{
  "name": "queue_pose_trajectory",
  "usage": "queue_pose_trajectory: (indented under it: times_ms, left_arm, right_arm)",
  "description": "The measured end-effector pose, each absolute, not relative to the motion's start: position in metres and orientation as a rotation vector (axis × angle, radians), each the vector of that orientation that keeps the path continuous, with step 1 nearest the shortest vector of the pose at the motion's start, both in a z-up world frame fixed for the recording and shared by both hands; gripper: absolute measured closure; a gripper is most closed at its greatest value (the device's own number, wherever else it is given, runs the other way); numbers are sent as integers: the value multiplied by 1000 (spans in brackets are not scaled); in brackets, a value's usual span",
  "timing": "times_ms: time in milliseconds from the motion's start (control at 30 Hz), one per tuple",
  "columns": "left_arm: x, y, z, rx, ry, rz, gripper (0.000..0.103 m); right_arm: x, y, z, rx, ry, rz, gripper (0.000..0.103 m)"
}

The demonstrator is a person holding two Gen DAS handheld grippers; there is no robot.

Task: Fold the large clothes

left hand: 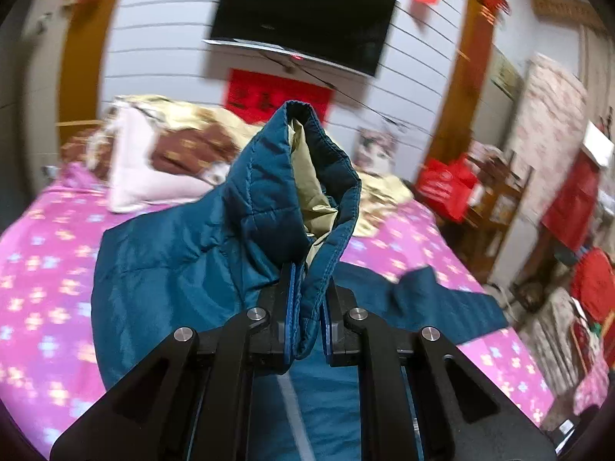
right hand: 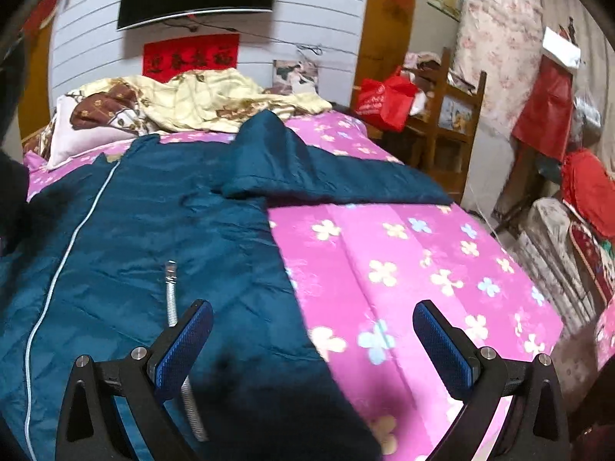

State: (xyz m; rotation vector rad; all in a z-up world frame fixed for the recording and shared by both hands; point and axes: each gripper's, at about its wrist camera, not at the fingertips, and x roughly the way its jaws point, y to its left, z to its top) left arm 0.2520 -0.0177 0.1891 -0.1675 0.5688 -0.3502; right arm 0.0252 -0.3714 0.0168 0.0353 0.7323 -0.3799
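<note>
Clenched left gripper (left hand: 307, 307) fingers pinch a sleeve cuff of the teal quilted jacket (right hand: 173, 230), which lies spread on the pink flowered bedsheet (right hand: 403, 269) below. Right gripper (right hand: 313, 342) fingers stand released over the jacket's edge. Judged the sleeve-folding step; next, lay the cuff across the body.

Your left wrist view is smeared: the television (left hand: 303, 19) at twelve o'clock and the red bags (left hand: 447, 188) at three o'clock are blurred, and the writing on the red banner (left hand: 269, 94) cannot be read. The jacket (left hand: 184, 269) hides the bed (left hand: 46, 269) beneath it and runs off the frame at six o'clock. In your right wrist view, the jacket's lower part is cut off at seven o'clock, and the clutter (right hand: 557, 230) at three o'clock is too blurred to tell apart.
</note>
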Motion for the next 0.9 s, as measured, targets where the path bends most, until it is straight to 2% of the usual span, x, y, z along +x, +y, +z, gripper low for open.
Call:
queue_pose_trajectory:
  times_ms: [300,533,667,800,900]
  left_arm:
    - [293,-142,104,-176,728,-486,93]
    - [310,-187,35,-173,844,-501,93]
    - [307,-177,23,-186,875,-478,92]
    - [299,-129,25,-201,882,-398,91]
    - [286,-68,30,-203,872,-309,73]
  right_arm:
    - [19,-403,10,111,757,-353,0]
    - [20,-411,5,150,764,-309,0]
    - [22,-413,4,160,767,-304,0]
    - [21,-407,8,151,756,-312,0]
    - [23,-399,11,146,743,-310,0]
